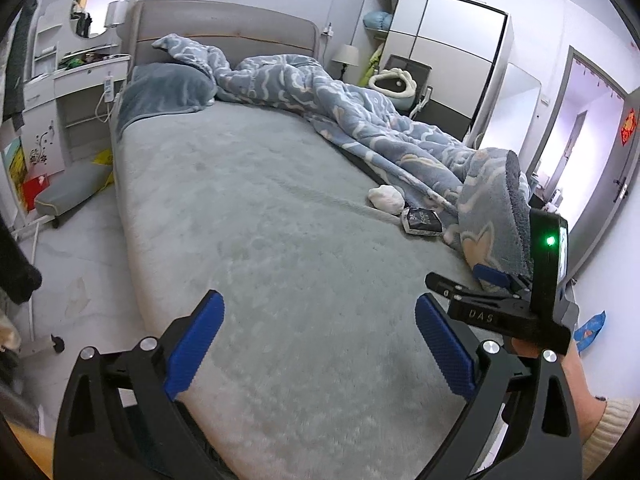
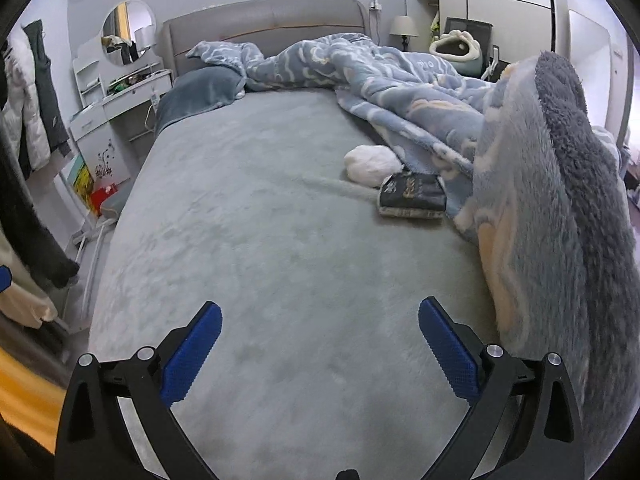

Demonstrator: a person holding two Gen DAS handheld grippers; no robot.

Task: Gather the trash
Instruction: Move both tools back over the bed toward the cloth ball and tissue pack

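On the grey bed sheet [image 2: 260, 208] lie a crumpled white paper ball [image 2: 372, 165] and, touching it on the near side, a black printed packet [image 2: 414, 195]. Both sit against the edge of the blue patterned blanket [image 2: 420, 92]. A folded-back flap of that blanket [image 2: 560, 200] stands up at the right. My right gripper [image 2: 320, 308] is open over bare sheet, well short of the packet, with nothing between its blue pads. The left gripper [image 1: 318, 302] is open too and holds nothing; from it the paper ball [image 1: 386, 198] and packet [image 1: 423, 221] lie ahead to the right, beyond the right gripper [image 1: 464, 278].
A grey pillow [image 1: 168, 92] lies at the headboard. Left of the bed stand a white dresser with a round mirror [image 1: 100, 4] and a grey footstool [image 1: 72, 192]. A wardrobe [image 1: 444, 48] and lamp [image 1: 346, 56] are at the back right, with an open door [image 1: 580, 128] beyond.
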